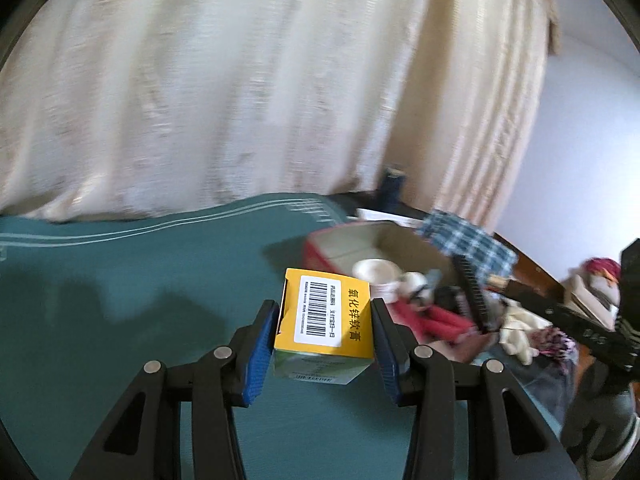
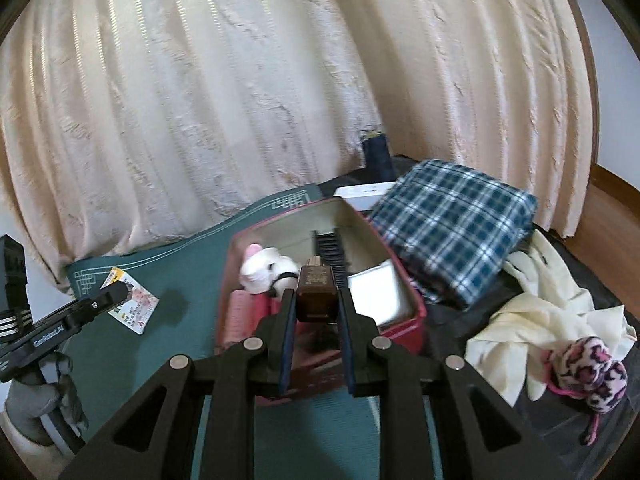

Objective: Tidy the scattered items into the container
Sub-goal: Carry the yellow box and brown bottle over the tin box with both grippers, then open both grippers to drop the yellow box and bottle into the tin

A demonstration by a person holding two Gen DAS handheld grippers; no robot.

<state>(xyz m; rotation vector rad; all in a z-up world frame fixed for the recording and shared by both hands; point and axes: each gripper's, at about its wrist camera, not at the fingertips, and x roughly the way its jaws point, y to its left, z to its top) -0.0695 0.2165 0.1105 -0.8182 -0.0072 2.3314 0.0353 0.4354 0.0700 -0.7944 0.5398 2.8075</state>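
A green mat [image 2: 168,320] covers the surface in front of a pale curtain [image 2: 240,100]; on it sits the red container [image 2: 416,312], open-topped, already holding a white plush toy [image 2: 264,266], a black comb [image 2: 330,248] and a white pad [image 2: 378,292]. To its right lie a plaid cloth [image 2: 452,232] and cream gloves [image 2: 540,292].

Both hands look mid-carry. The left gripper [image 1: 325,316] is part-open, clamped on a yellow ointment box [image 1: 326,312], left of the container. The right gripper [image 2: 316,304] is nearly closed on a small brown bottle [image 2: 315,292], above the container's near end.

Next, judging from this — lower each item inside, then release.
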